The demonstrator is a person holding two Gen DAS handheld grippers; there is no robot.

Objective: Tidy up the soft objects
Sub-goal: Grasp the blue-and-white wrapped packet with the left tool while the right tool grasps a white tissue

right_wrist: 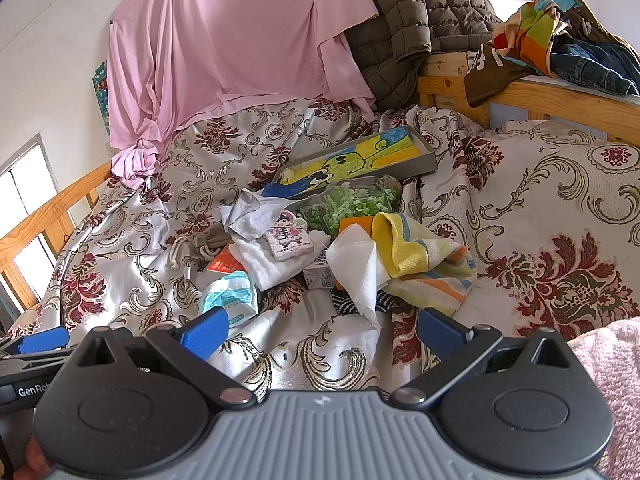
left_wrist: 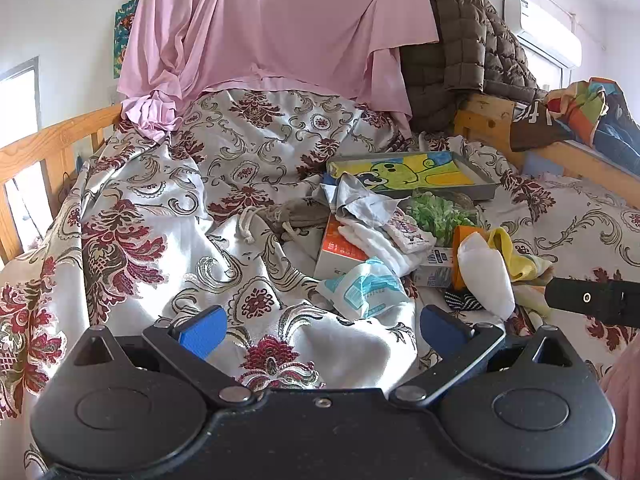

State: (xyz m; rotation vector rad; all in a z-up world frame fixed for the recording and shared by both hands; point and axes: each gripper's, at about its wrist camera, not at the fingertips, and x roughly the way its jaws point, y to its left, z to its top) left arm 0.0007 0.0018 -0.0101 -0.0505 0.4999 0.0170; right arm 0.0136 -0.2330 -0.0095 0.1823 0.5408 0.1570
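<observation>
From where I sit at the controls, the only lettering I can make out is "GenRo", cut off on a black body at the lower left edge of the right wrist view; print on the orange-and-white carton [left_wrist: 340, 250] and the small white carton [right_wrist: 319, 276] is too blurred to read. I take the grey tray [left_wrist: 416, 174] with the green cartoon drawing as my landmark. Just in front of it lies the heap of soft things: a crumpled grey cloth [right_wrist: 254, 216] overlapping its near left corner, a folded white towel [right_wrist: 272, 262] nearer me, a white sock [right_wrist: 360, 270] and a yellow sock [right_wrist: 394, 246] to the tray's near right, with a striped pastel cloth [right_wrist: 432, 276] under the yellow one. A grey drawstring pouch [left_wrist: 286, 216] sits to the tray's left, a blue-and-white plastic packet [left_wrist: 366, 288] nearer still, and a clear jar of green pieces [right_wrist: 352, 204] touches the tray's front edge. My left gripper [left_wrist: 320, 330] has its jaws spread with nothing between them, hovering over the bedspread short of the heap; my right gripper [right_wrist: 320, 330] is likewise spread and holds nothing. All this rests on a shiny cream bedspread [left_wrist: 168, 184] with maroon floral scrolls, inside a wooden bed frame [left_wrist: 52, 140]. Behind the tray hangs a pink sheet [left_wrist: 272, 24] beside a brown quilted jacket [left_wrist: 468, 48], with an air conditioner [left_wrist: 540, 32] on the white wall.
</observation>
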